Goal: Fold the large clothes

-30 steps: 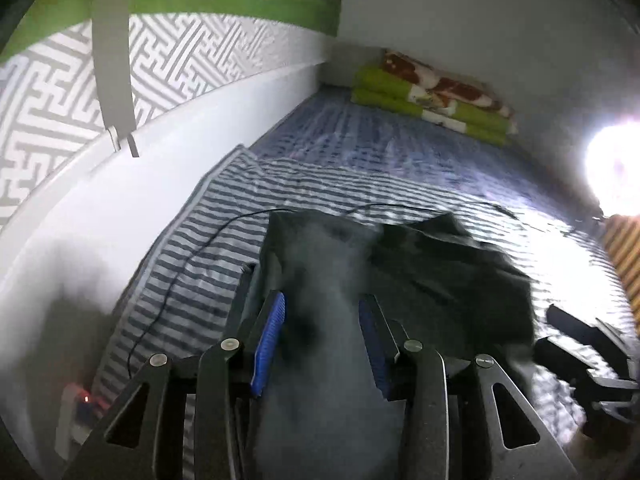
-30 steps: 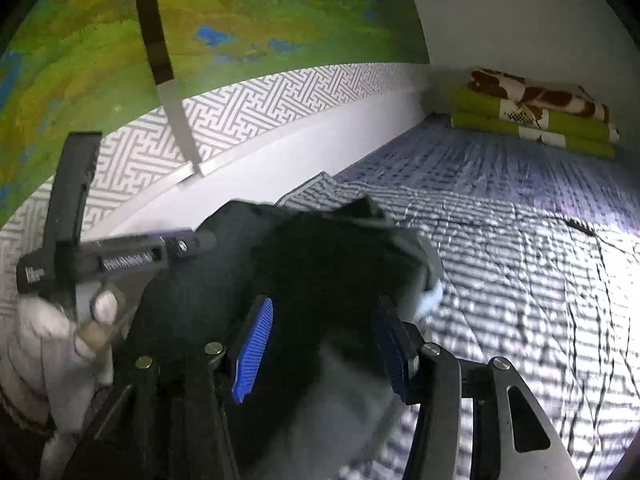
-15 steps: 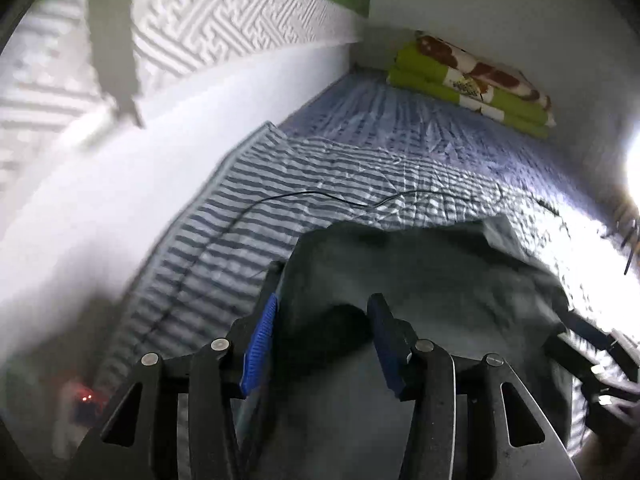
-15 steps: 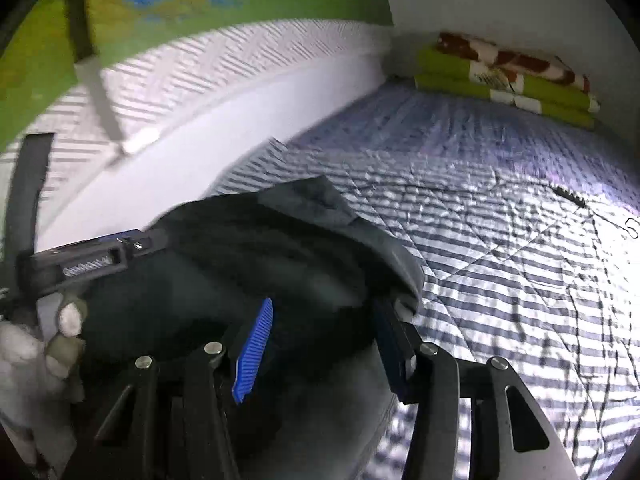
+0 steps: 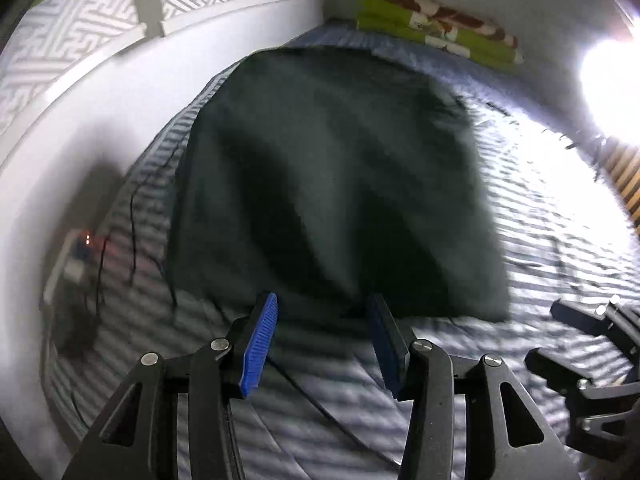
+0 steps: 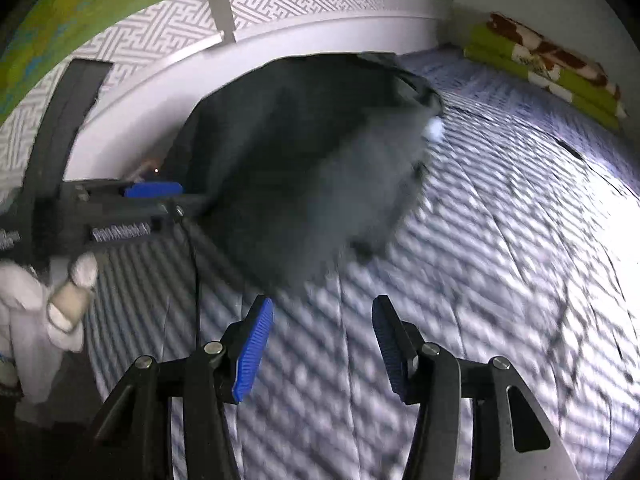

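A large dark grey garment [image 5: 328,180] lies spread on the striped bed cover [image 5: 540,240], its near edge just beyond my left gripper [image 5: 320,340]. That gripper is open, with only bedding between its blue pads [image 5: 260,344]. In the right wrist view the garment [image 6: 304,160] is blurred and sits ahead and to the left of my right gripper [image 6: 320,344], which is open and holds nothing. The left gripper [image 6: 152,192] shows at the left of that view, held by a white-gloved hand [image 6: 40,308]. The right gripper [image 5: 592,360] shows at the lower right of the left wrist view.
A folded green and brown blanket [image 5: 436,32] lies at the bed's far end. A black cable [image 5: 132,216] runs over the bed to a power strip with a red light [image 5: 80,248] beside the white wall [image 5: 120,100] on the left. Strong light glares at the right [image 5: 612,88].
Both grippers held the bunched garment between their pads before. Now both are open and the garment lies ahead of them, spread out toward the far end of the bed.
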`<state>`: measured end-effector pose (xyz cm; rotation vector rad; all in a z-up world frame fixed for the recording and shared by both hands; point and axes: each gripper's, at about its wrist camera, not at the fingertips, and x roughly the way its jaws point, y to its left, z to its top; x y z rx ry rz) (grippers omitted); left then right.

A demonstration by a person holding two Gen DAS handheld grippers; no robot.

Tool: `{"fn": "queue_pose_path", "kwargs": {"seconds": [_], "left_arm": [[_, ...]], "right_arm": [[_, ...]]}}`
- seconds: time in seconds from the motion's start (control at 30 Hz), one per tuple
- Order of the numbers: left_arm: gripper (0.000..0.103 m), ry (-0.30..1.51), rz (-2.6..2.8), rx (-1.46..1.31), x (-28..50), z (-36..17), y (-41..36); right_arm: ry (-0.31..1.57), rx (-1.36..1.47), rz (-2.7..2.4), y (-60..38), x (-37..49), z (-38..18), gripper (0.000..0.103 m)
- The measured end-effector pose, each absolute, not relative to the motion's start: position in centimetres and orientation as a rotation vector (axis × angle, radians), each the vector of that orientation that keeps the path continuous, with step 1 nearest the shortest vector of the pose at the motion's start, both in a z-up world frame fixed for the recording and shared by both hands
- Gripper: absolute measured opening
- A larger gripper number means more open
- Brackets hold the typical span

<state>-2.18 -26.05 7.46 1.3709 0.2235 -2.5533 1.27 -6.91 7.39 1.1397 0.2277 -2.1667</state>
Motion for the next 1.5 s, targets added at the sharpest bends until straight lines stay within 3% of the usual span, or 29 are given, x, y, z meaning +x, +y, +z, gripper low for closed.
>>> {"fn": "queue_pose_path", "kwargs": {"seconds": [0.13, 0.33, 0.7, 0.9, 1.5], "left_arm": [[0.050, 0.133, -2.618, 1.242, 3.3, 10.9, -20.2], [0.059, 0.070, -2.691, 1.097, 10.3, 15.0, -12.5], [0.070, 0.071, -2.670, 1.027, 16.7, 16.6, -5.6], [0.080, 0.072, -2.689, 1.001, 16.6, 16.6, -3.5], [0.087, 0.095, -2.660, 1.041, 10.1, 11.0, -6.1]], "right_arm": [[0.208, 1.089, -2.217, -1.3, 5.9, 9.2, 0.048], [0.133, 1.025, -2.301, 6.0, 11.0, 12.5, 0.048], [0.086, 0.834, -2.388, 12.1, 16.7, 16.8, 0.053], [0.087, 0.868, -2.410, 13.9, 16.6, 15.4, 0.056], [0.038, 0.938, -2.490, 14.8, 13.2, 11.3, 0.060]]}}
